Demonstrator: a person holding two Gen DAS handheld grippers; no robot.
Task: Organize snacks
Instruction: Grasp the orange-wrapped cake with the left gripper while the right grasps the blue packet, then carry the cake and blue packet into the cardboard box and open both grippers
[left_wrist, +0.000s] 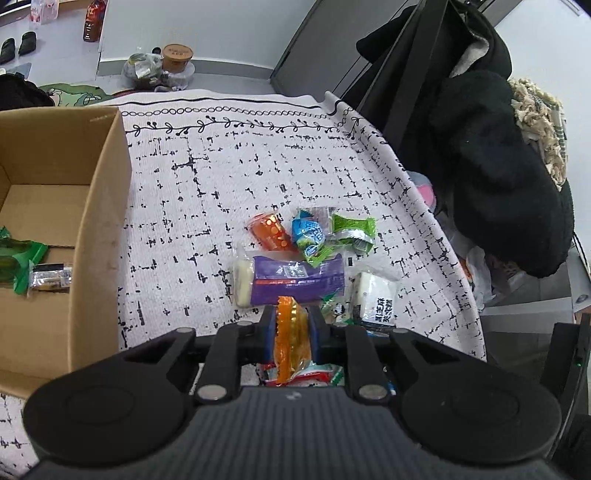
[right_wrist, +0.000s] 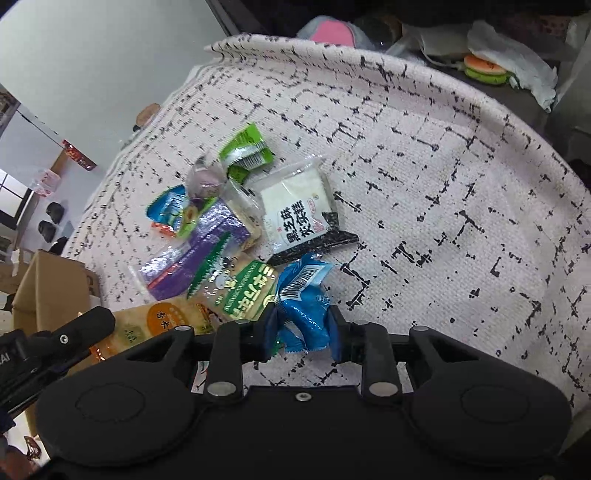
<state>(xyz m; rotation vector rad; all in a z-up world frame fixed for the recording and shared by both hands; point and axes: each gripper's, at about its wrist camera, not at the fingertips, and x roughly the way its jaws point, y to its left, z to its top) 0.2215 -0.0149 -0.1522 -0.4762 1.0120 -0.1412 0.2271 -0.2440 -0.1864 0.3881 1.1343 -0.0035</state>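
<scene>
Loose snack packets lie in a pile on a white cloth with black marks (left_wrist: 229, 177). My left gripper (left_wrist: 291, 323) is shut on an orange packet (left_wrist: 291, 339), held just above the pile in front of a purple packet (left_wrist: 295, 280). My right gripper (right_wrist: 303, 321) is shut on a crumpled blue packet (right_wrist: 301, 306) at the near edge of the pile. Behind it lie a white packet with black characters (right_wrist: 299, 214) and a green-and-white packet (right_wrist: 243, 291). A cardboard box (left_wrist: 103, 206) stands open to the left, with a green packet (left_wrist: 18, 258) and a small bar (left_wrist: 51, 277) inside.
A black coat (left_wrist: 491, 166) hangs on a dark frame at the right of the cloth. Beyond the cloth's far edge stand a tub and a bag (left_wrist: 162, 66). A toy burger (right_wrist: 484, 68) and paper lie past the cloth's right rim. Bare cloth (right_wrist: 443, 221) stretches right of the pile.
</scene>
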